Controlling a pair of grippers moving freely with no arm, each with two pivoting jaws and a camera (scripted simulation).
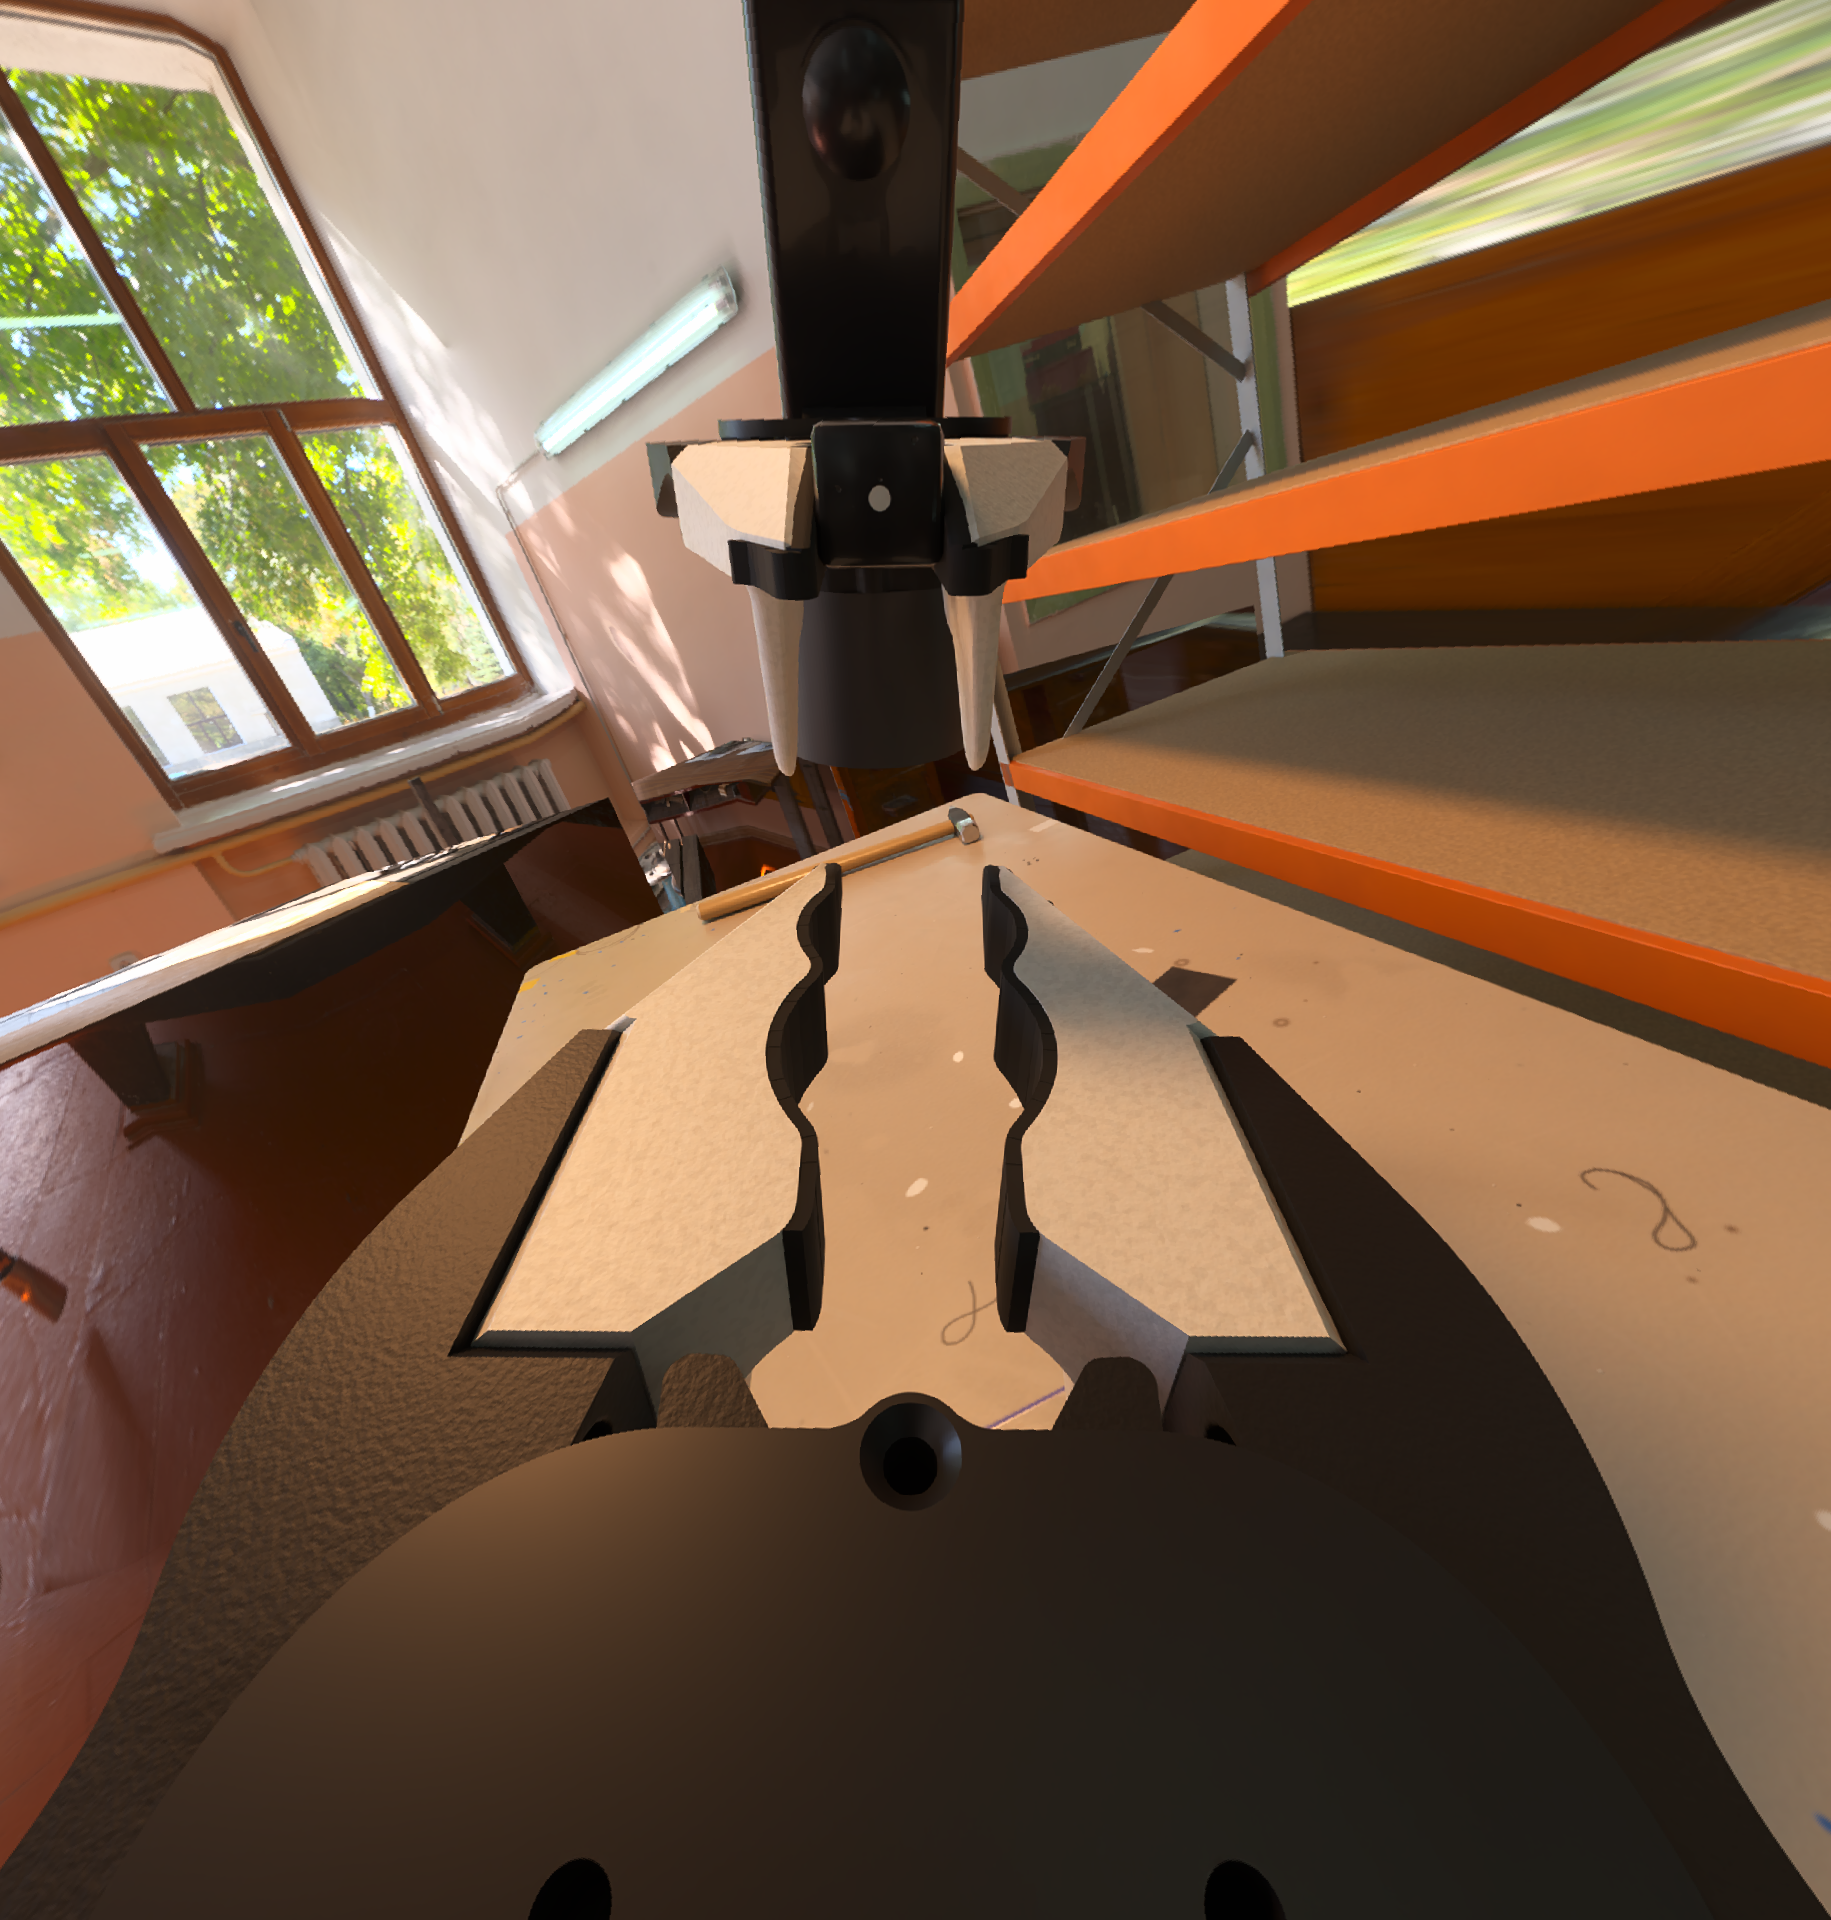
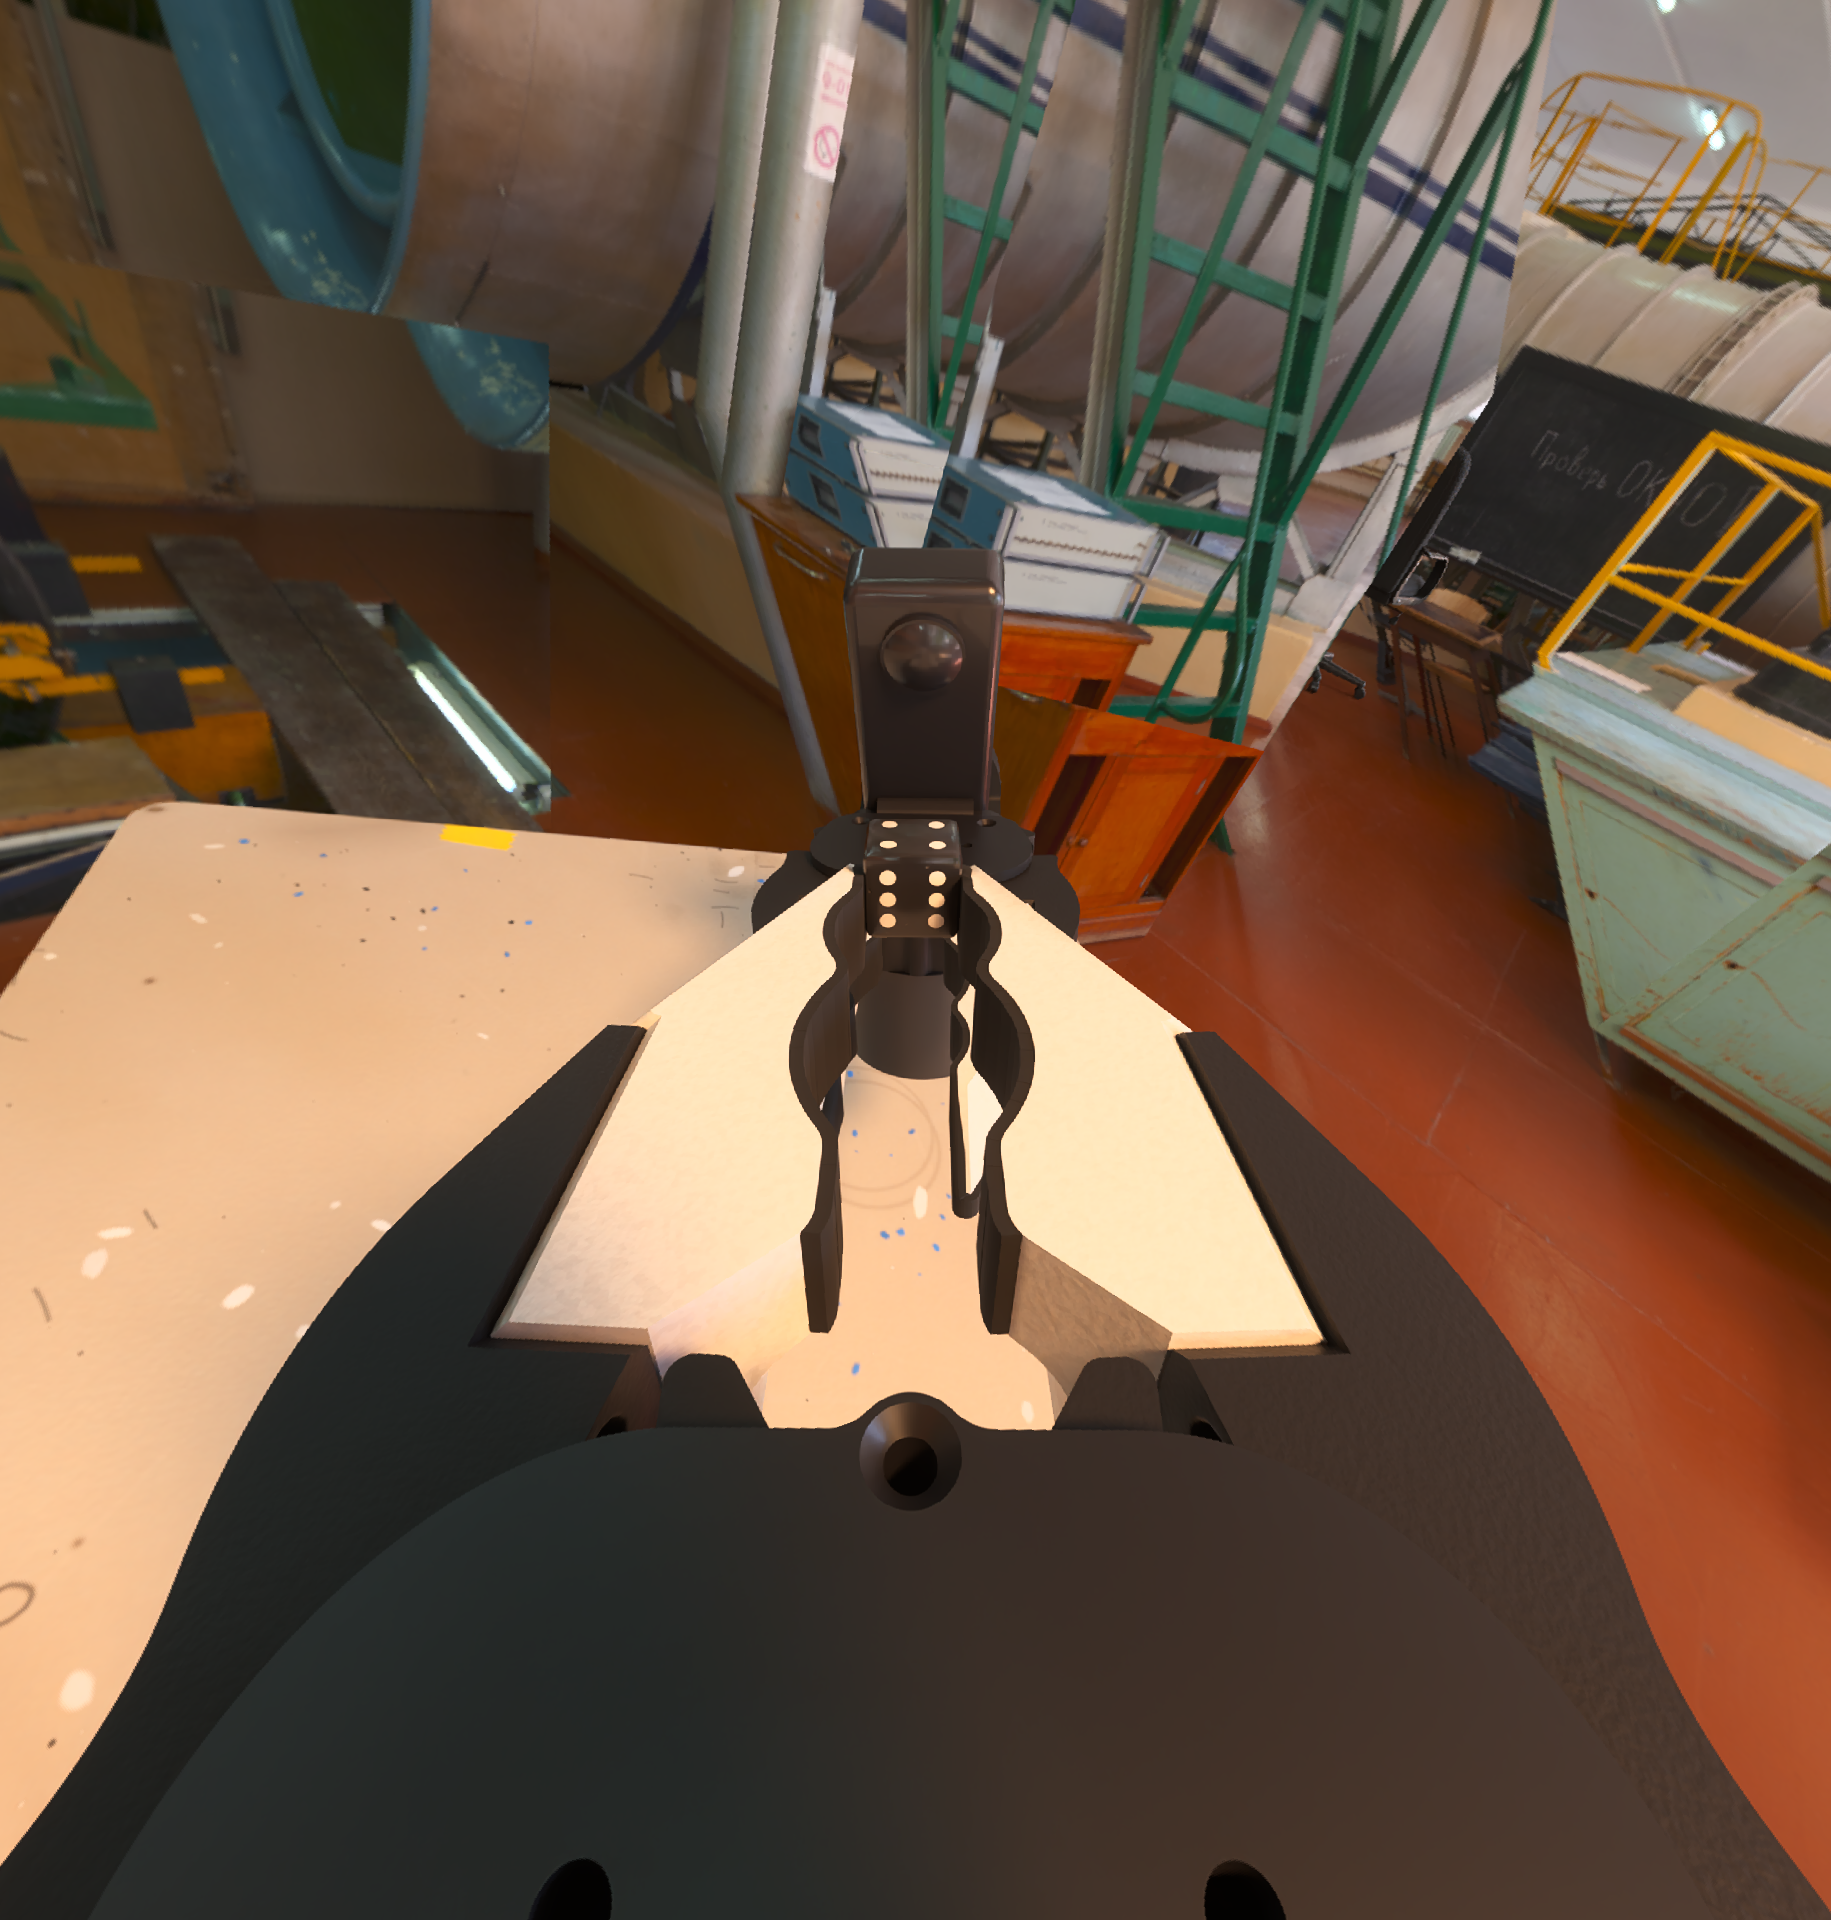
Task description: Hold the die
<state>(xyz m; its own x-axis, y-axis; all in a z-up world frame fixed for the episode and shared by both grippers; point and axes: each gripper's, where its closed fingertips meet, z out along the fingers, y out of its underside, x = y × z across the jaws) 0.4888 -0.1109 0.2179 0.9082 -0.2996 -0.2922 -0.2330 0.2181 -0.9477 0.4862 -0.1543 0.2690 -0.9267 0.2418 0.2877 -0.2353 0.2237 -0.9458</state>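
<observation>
The die [image 2: 911, 881] is black with white pips. My right gripper [image 2: 911, 904] is shut on it at the fingertips and holds it above the far edge of the beige table [image 2: 267, 1039]. In the left wrist view the die [image 1: 880, 497] shows a one-pip face between the right gripper's white fingers [image 1: 1010, 499], ahead of and above my left gripper [image 1: 911, 883]. The left gripper is open and empty, low over the table [image 1: 1410, 1143]. Its dark body [image 2: 926, 665] faces me just behind the die in the right wrist view.
A hammer [image 1: 838, 864] with a wooden handle lies at the table's far edge beyond the left fingertips. Orange shelving [image 1: 1513, 748] runs close along the table's right side in the left wrist view. Red-brown floor [image 2: 1358, 1039] lies beyond the table.
</observation>
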